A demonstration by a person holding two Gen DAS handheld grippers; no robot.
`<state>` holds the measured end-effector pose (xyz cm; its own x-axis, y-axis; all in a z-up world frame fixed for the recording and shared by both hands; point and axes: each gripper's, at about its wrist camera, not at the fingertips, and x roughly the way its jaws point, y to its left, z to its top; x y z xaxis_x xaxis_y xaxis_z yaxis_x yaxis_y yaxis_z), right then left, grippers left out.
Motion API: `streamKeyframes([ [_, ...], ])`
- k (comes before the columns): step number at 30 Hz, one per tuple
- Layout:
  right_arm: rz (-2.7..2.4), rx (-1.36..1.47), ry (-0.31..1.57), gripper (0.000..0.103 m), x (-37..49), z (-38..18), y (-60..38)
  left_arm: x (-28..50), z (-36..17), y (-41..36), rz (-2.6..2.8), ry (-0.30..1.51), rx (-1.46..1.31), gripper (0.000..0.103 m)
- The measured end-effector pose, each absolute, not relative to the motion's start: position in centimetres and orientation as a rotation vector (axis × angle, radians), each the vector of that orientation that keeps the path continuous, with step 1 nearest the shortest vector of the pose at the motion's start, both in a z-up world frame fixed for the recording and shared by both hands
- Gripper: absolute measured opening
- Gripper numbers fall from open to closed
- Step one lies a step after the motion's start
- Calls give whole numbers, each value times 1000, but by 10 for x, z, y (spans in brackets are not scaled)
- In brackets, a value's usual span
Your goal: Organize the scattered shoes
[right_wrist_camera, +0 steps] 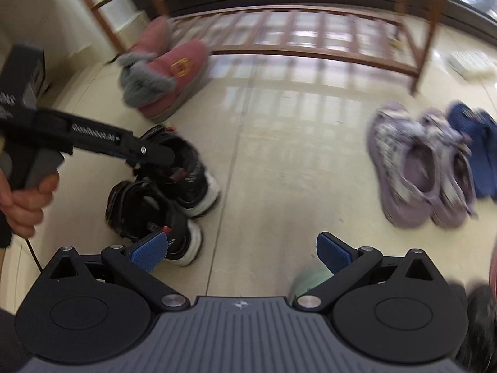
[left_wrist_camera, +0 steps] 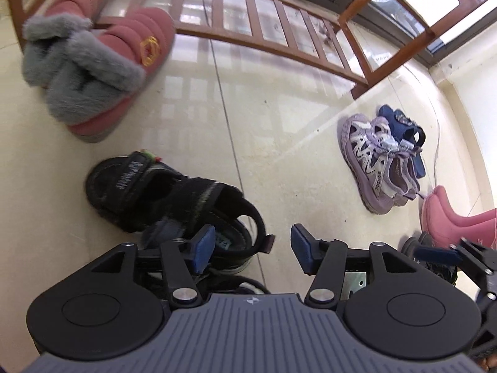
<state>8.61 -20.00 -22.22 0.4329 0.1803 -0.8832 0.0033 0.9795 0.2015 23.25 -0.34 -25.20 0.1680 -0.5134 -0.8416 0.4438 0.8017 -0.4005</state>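
Note:
A black sandal (left_wrist_camera: 155, 192) lies on the tiled floor just ahead of my left gripper (left_wrist_camera: 253, 248). The gripper is open; the sandal's heel strap (left_wrist_camera: 257, 227) curves below the gap, and neither blue pad touches it. In the right wrist view two black sandals (right_wrist_camera: 174, 168) (right_wrist_camera: 149, 214) sit side by side at the left. A hand (right_wrist_camera: 25, 199) holds the left gripper (right_wrist_camera: 161, 155) over the farther one. My right gripper (right_wrist_camera: 242, 251) is open over bare floor, with nothing between its pads.
A wooden slatted shoe rack (left_wrist_camera: 264, 21) (right_wrist_camera: 310, 31) stands at the back. Pink slippers with grey fur (left_wrist_camera: 102, 71) (right_wrist_camera: 167, 74) rest at its left end. Purple sandals (left_wrist_camera: 379, 158) (right_wrist_camera: 419, 164) and blue sandals (left_wrist_camera: 400, 124) (right_wrist_camera: 475, 143) lie on the right, with a pink boot (left_wrist_camera: 450, 217) nearer.

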Motion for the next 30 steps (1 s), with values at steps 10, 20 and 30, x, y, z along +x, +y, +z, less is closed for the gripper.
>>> streamKeyframes([
  [10,426,-65,1111,103,144,-230,-144,231,-241,49,-541,1166,-63,59],
  [20,580,-47,1141,89,186,-251,-110,243,-259,107,-378,1210,-78,59],
  [30,608,-162,1249,93,193,-266,-92,241,-275,110,-387,1268,-50,59],
])
